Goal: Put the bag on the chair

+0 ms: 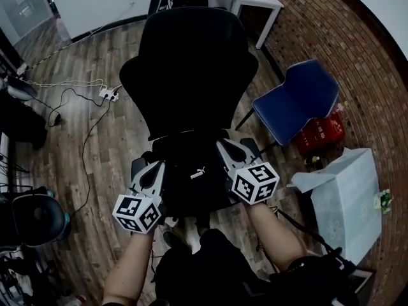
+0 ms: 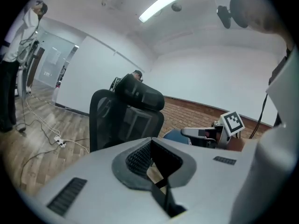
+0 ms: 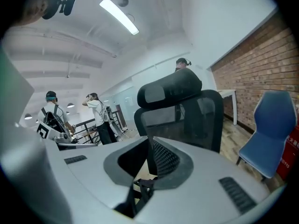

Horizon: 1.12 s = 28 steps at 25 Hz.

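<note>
Each hand carries a pale grey plastic two-jaw tool. The left gripper shows at 7 o'clock in the head view and the right gripper nearer 4 o'clock. Both have smooth wedge-shaped shells, with dark grey collars around black ribbed pads and small slotted vents (plain in the gripper views). A white cube with black square markers caps the left one, and a matching marker cube caps the right. Dark clothing fills 6 o'clock. A thin black cable trails at 5 o'clock.
</note>
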Available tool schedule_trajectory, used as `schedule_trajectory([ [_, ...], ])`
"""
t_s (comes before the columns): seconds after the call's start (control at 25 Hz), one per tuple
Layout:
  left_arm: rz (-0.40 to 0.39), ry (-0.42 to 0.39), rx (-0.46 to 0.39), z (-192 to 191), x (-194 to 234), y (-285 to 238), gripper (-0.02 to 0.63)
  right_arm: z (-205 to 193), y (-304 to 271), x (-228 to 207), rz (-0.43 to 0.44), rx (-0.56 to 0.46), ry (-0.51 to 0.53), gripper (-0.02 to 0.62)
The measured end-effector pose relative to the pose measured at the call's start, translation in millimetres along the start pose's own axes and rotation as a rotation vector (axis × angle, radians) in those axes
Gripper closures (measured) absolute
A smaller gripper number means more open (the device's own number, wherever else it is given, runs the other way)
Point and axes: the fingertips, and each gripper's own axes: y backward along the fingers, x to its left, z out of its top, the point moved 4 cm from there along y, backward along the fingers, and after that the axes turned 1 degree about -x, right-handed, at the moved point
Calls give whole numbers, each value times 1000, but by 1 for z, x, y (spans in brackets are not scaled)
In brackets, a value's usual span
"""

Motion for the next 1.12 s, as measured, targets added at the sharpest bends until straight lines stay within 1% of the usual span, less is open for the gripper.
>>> schedule_trajectory([
  [0.16,5,-58,-6,25,-4,21,595,20,11,23,8,-34,-1,562],
  [0.28,-1,-70,-27,43,-11,30,595,39,21,34,9,-67,4,571],
  [0.4,-4,-100,-43,59,-19,38,597,55,31,43,-3,-84,16,577],
  [0.48,3,-115,-76,72,-23,46,597,63,37,50,-11,-91,27,577],
  [0.6,21,-134,-154,94,-28,62,597,77,46,60,-13,-104,63,577],
  [0.68,24,-162,-178,104,-31,70,597,84,52,68,-6,-120,82,577],
  [0.88,16,-198,-186,117,-39,85,597,98,70,89,11,-161,120,578],
  [1.0,-1,-204,-185,117,-46,93,597,106,79,101,28,-190,135,578],
  [1.12,12,-199,-177,115,-47,99,597,108,87,109,24,-203,158,578],
])
